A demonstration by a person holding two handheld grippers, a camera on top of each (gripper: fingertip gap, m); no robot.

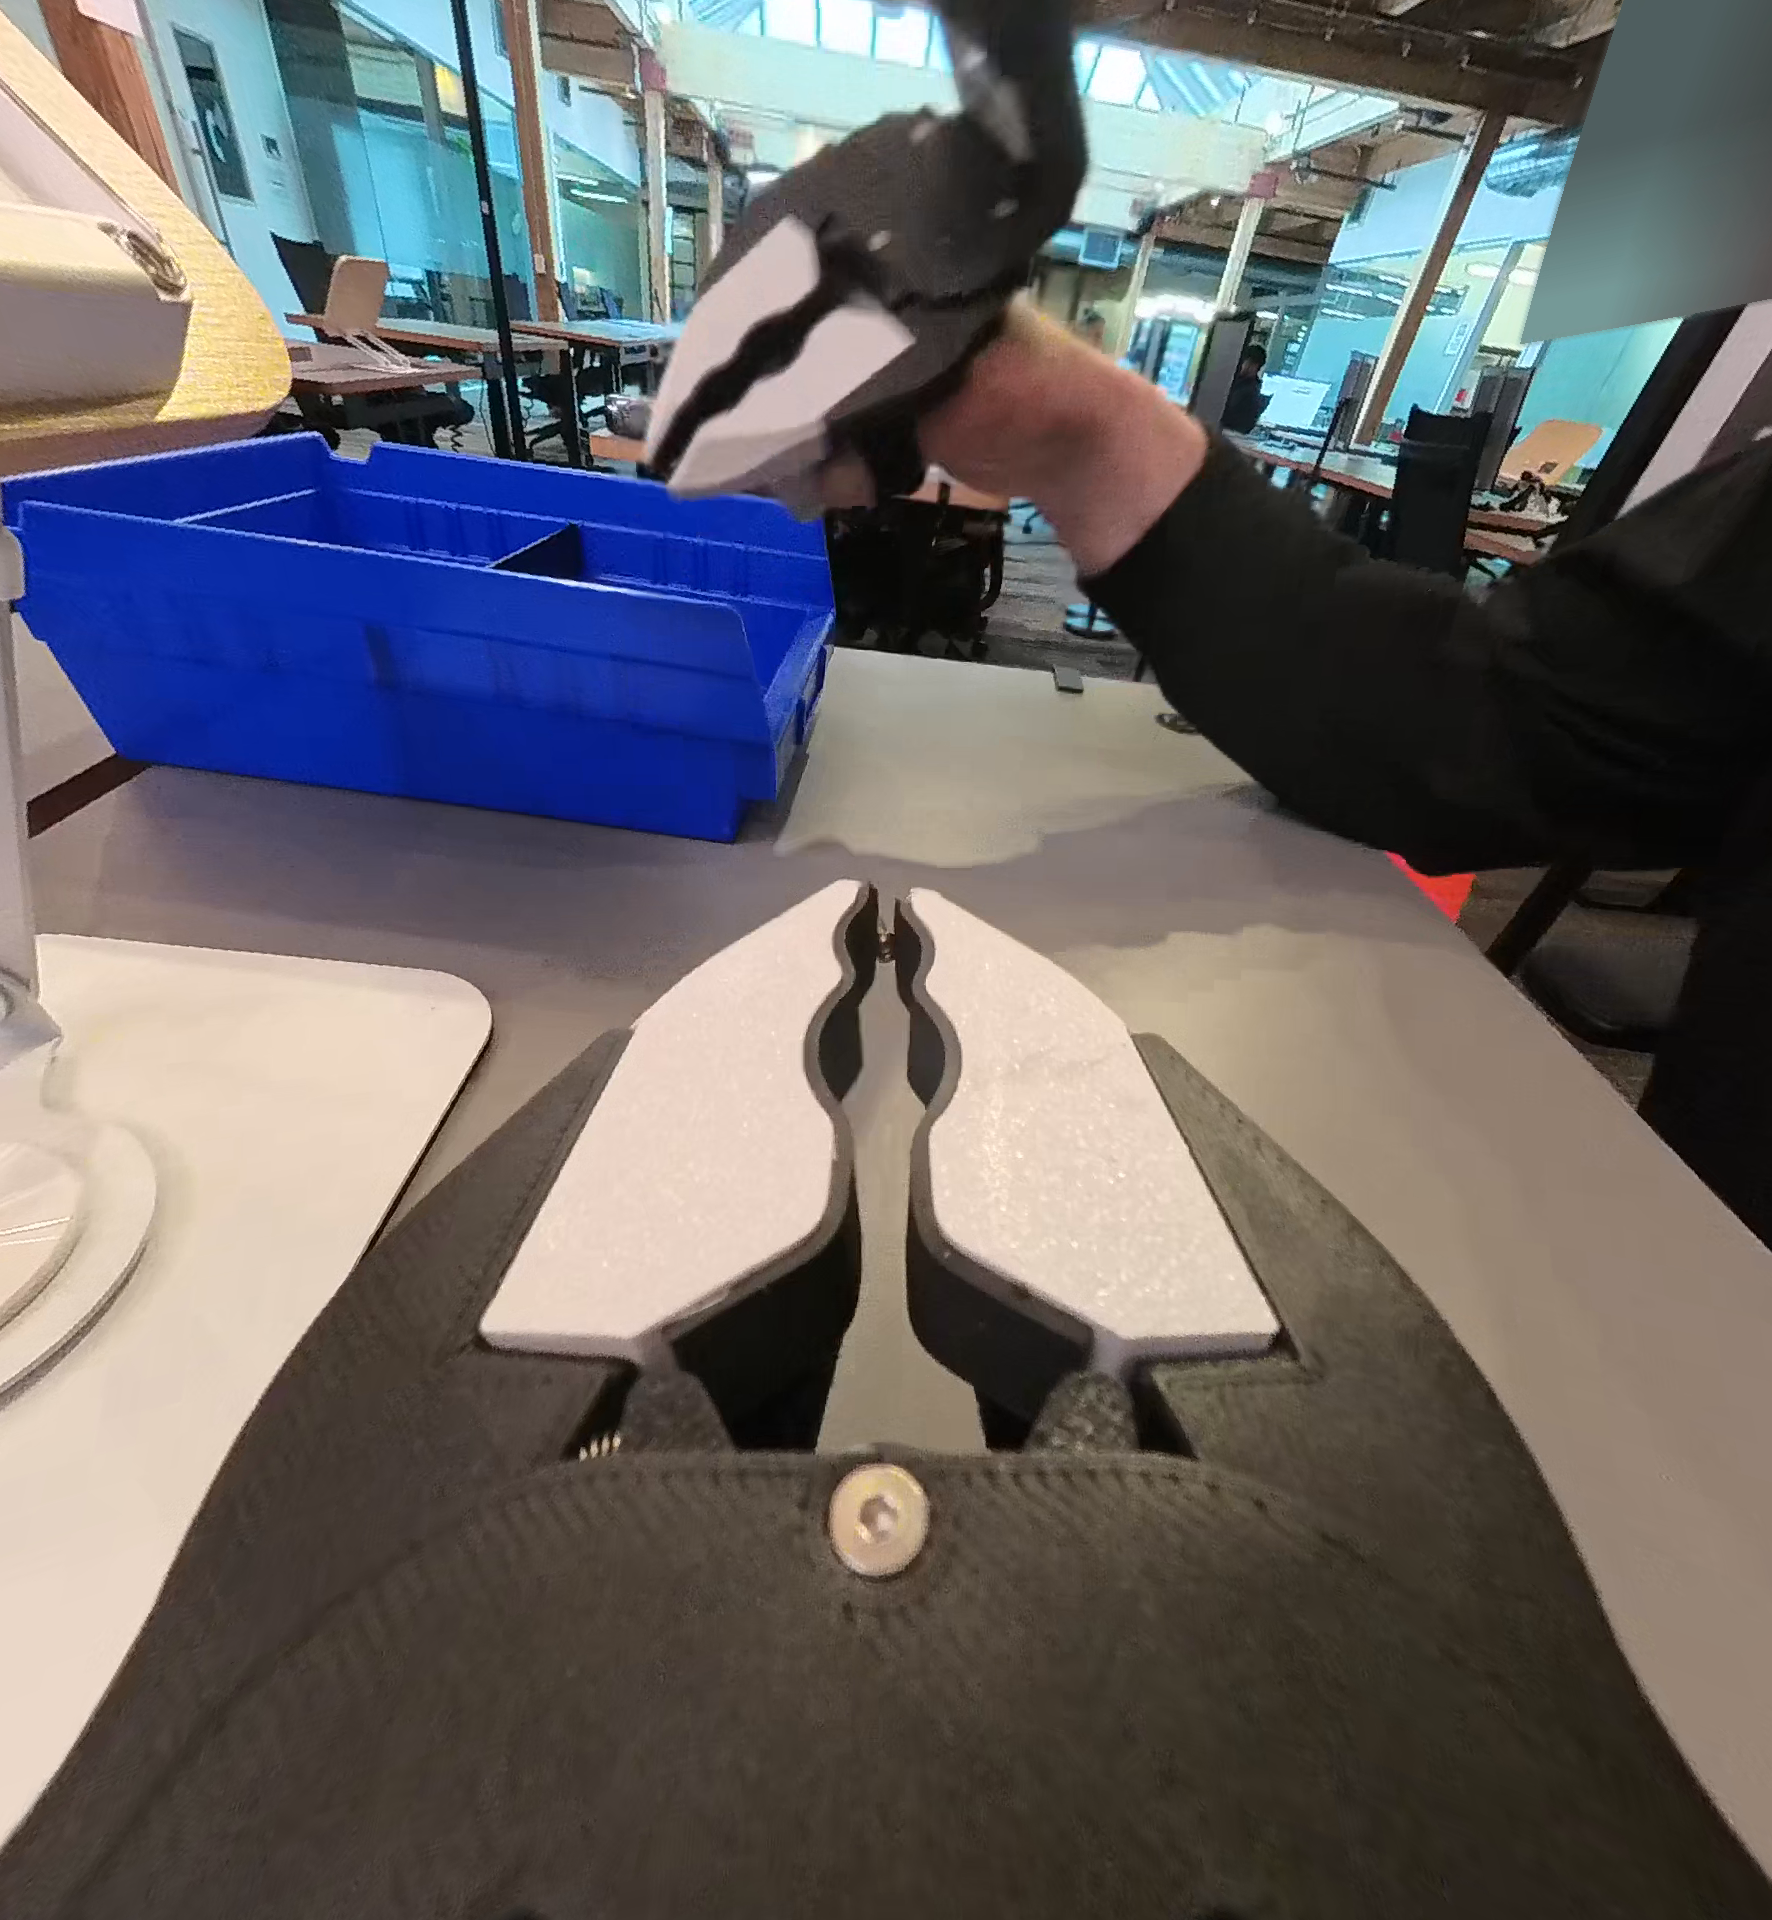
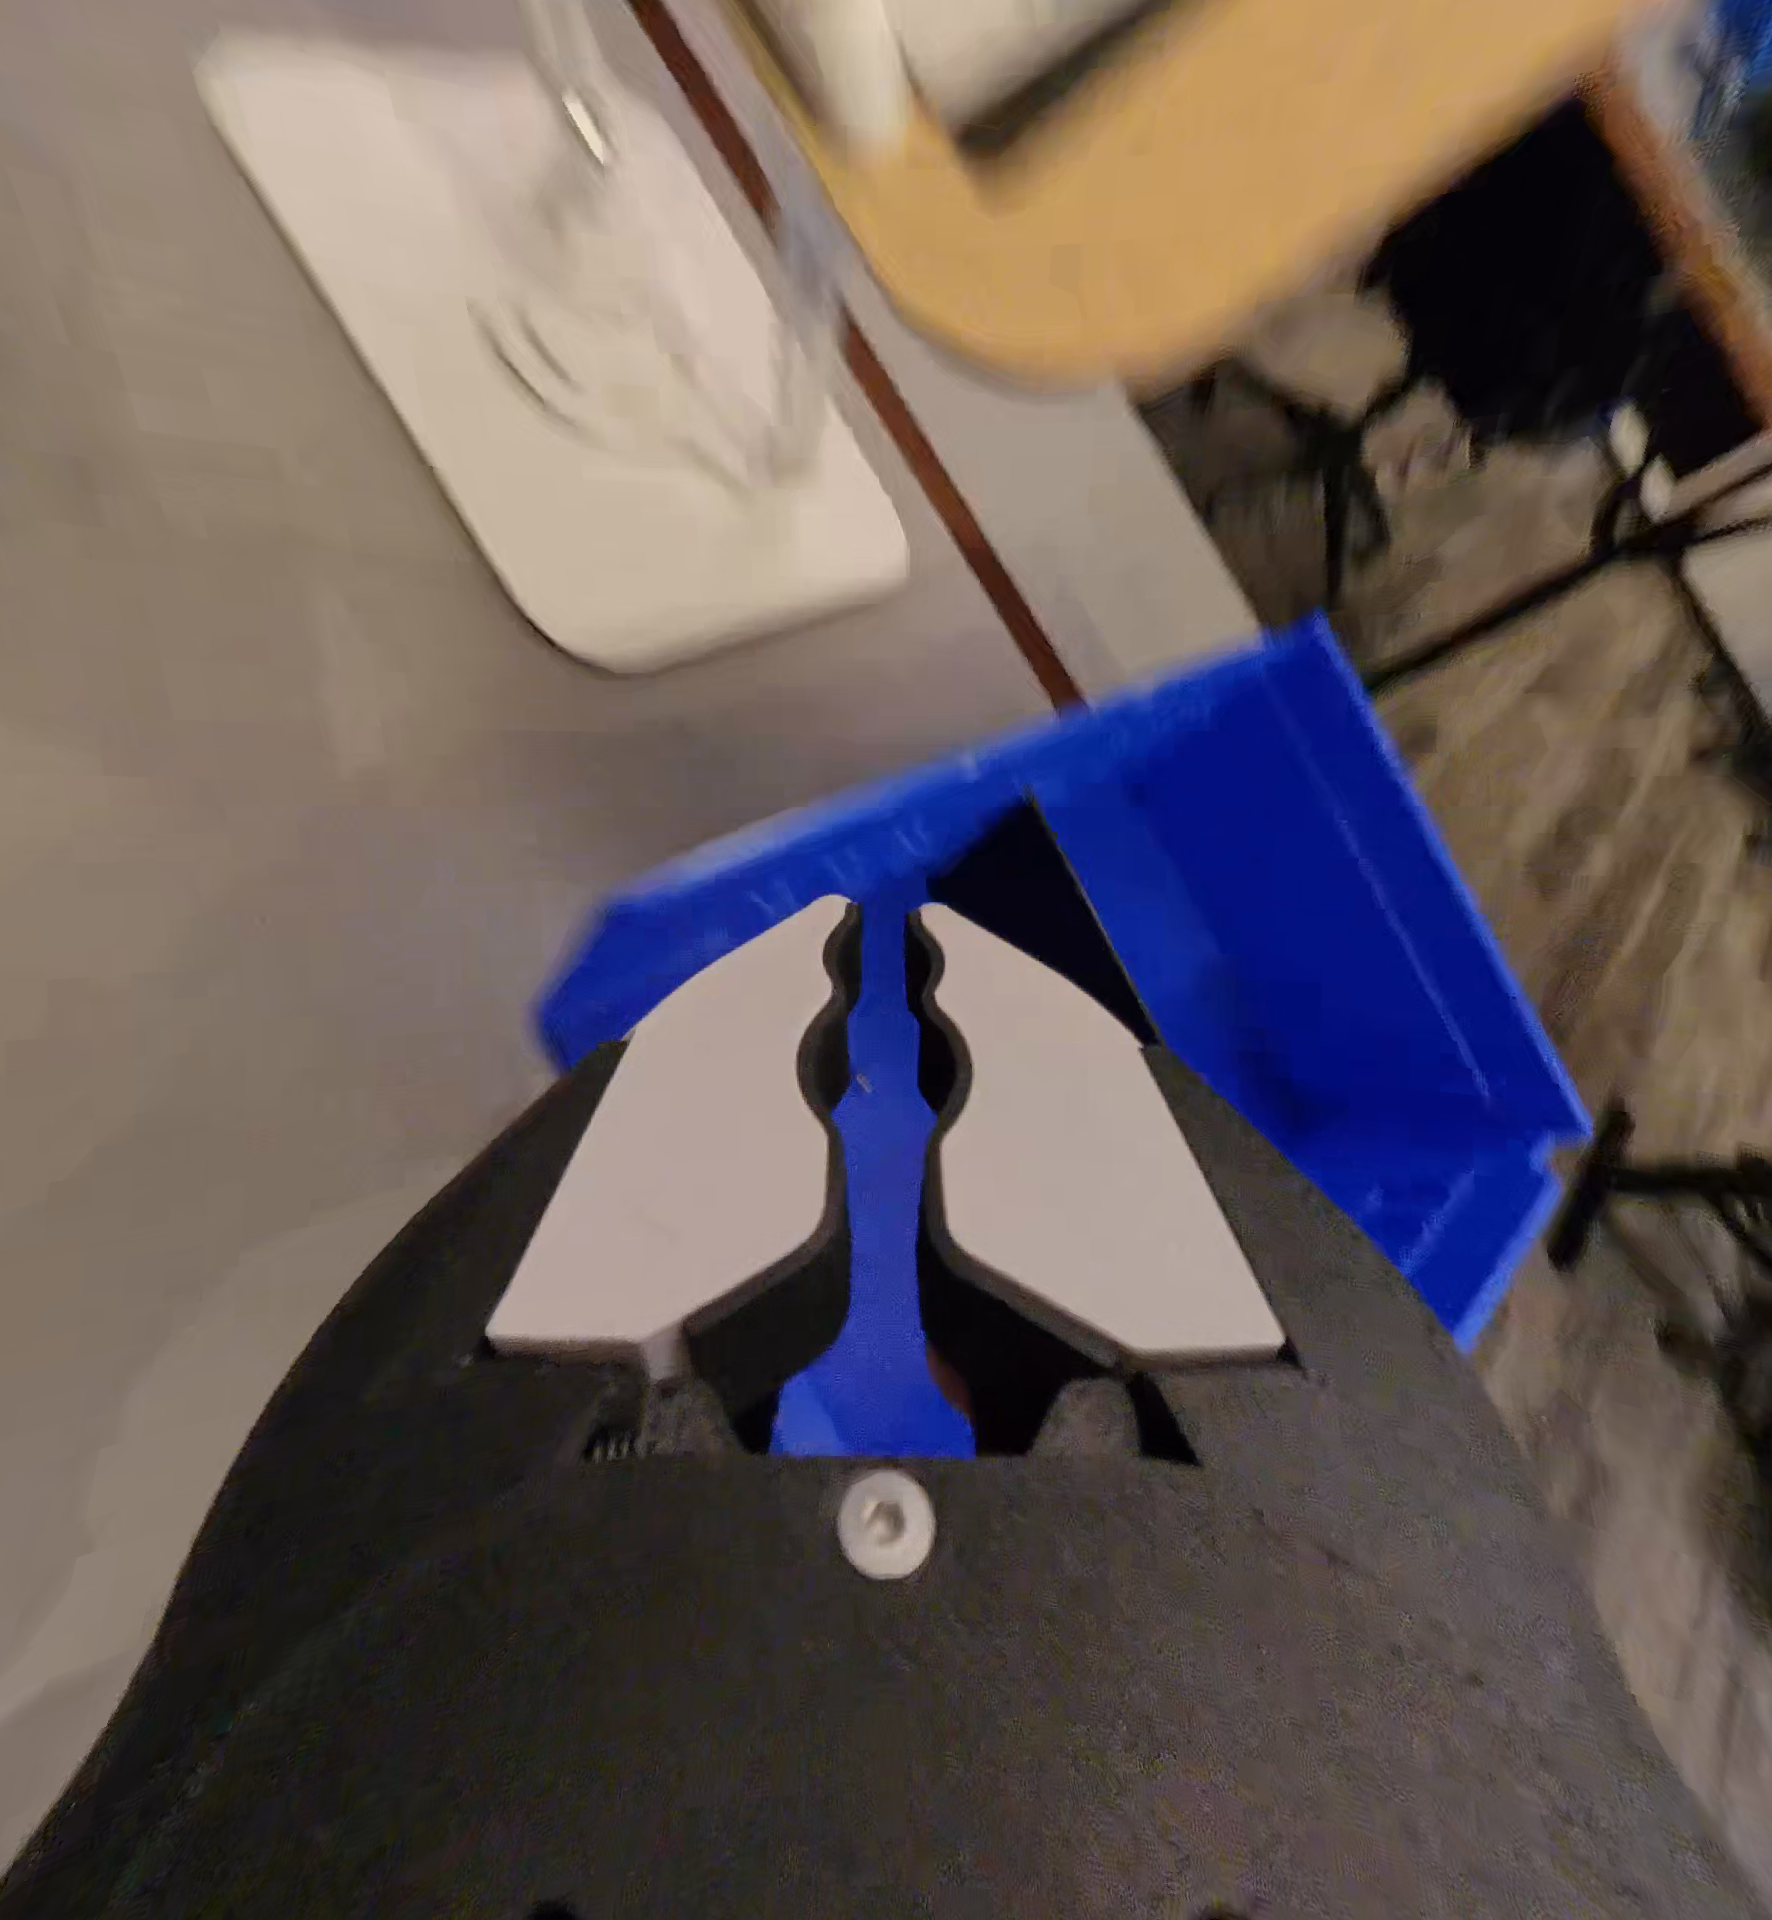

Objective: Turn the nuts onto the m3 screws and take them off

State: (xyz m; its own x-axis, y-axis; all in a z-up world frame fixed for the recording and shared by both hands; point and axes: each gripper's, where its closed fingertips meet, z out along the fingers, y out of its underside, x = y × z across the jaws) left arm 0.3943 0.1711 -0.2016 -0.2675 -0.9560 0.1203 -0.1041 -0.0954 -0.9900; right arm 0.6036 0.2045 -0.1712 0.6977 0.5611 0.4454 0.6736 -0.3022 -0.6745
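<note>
While our left gripper [image 1: 884, 906] pinches a small dark screw [image 1: 883, 932] at its tips above the grey table [image 1: 1225, 997], our right gripper [image 2: 884, 914] hangs narrowly parted, empty, over the blue bin [image 2: 1277, 914].

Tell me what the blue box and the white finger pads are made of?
The blue box looks like hard plastic: smooth, slightly shiny, with moulded ridges and a divider. The white finger pads on the left gripper seem a grainy, sparkly material, perhaps foam or grip tape; I can't be sure.

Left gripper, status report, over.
Left gripper shut on small screw at fingertips. Right gripper raised over blue bin, slightly open, nothing seen held. Nothing blocking.
</note>
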